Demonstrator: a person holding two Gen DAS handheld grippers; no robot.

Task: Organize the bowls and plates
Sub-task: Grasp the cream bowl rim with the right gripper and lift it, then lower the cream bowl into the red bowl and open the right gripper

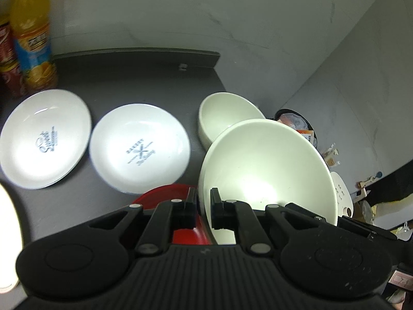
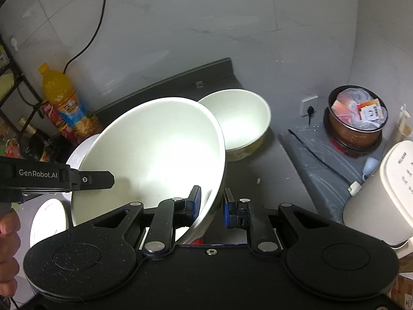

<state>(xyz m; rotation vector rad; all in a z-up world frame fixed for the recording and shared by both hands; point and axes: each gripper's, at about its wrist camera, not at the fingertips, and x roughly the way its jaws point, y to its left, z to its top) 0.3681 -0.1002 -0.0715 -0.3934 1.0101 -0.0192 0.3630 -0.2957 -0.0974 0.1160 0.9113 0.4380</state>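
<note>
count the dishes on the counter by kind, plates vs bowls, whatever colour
white plates: 2, sweet-print plate and bakery-print plate
white bowls: 2, tilted bowl and bowl behind it
red dish: 1, kind unclear
total: 5

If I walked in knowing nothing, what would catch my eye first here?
Most likely the big white bowl, tilted and held at its rim by the black right gripper, with the left gripper clamped on the rim opposite. Behind it a second white bowl sits on the dark counter, two printed white plates lie to the left, and a bright orange drink bottle stands in the far left corner.
</note>
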